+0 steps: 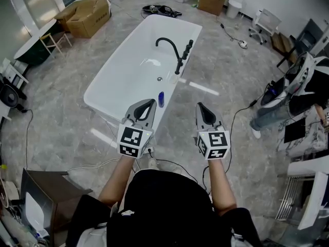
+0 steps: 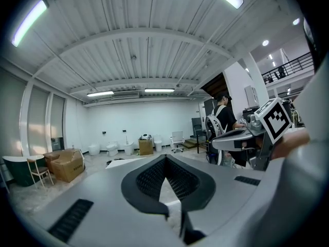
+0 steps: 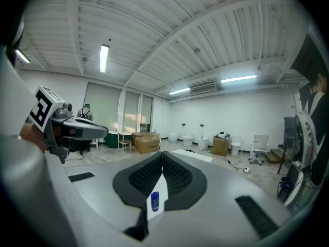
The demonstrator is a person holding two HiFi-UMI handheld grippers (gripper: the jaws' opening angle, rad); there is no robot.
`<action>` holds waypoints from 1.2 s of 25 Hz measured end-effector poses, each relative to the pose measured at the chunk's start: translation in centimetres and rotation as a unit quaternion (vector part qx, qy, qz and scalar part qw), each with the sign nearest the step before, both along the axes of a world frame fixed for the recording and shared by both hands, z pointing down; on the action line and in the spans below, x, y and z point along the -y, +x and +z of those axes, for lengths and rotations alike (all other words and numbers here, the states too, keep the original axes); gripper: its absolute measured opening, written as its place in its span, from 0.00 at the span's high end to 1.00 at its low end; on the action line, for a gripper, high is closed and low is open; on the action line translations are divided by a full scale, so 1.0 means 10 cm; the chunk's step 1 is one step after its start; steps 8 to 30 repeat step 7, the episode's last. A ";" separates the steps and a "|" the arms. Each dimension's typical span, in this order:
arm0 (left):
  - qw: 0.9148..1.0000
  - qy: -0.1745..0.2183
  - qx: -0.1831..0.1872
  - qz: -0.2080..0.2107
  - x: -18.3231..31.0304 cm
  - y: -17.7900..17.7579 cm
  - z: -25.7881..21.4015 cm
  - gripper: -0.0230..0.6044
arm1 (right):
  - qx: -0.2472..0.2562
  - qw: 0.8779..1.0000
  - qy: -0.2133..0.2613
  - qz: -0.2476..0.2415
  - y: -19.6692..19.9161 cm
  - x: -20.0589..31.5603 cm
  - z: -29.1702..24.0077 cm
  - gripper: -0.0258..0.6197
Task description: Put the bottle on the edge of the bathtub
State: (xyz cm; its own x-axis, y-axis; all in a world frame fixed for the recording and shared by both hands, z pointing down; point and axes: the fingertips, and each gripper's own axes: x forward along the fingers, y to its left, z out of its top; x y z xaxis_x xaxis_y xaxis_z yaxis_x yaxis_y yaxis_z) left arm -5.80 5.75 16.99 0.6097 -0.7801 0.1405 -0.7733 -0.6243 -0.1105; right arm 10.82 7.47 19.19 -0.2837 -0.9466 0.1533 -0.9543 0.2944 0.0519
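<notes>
while the blue bottle (image 1: 161, 99) is standing upright on the near rim of the white bathtub (image 1: 118, 71), the left gripper (image 1: 149, 103) and the right gripper (image 1: 200, 106) are hovering near it, both closed on nothing.

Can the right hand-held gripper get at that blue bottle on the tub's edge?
Probably yes: the blue bottle stands exposed on the bathtub rim, nothing between it and the right hand-held gripper. Its shut jaws would need opening first.
</notes>
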 end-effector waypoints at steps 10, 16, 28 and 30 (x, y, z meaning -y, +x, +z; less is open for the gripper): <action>1.000 -0.003 -0.004 -0.005 0.03 -0.01 0.03 0.94 | 0.001 1.000 -0.004 -0.004 -0.02 0.03 0.06 0.93; 1.000 -0.003 -0.004 -0.005 0.03 -0.01 0.03 0.94 | 0.001 1.000 -0.004 -0.004 -0.02 0.03 0.06 0.93; 1.000 -0.003 -0.004 -0.005 0.03 -0.01 0.03 0.94 | 0.001 1.000 -0.004 -0.004 -0.02 0.03 0.06 0.93; 1.000 -0.003 -0.004 -0.005 0.03 -0.01 0.03 0.94 | 0.001 1.000 -0.004 -0.004 -0.02 0.03 0.06 0.93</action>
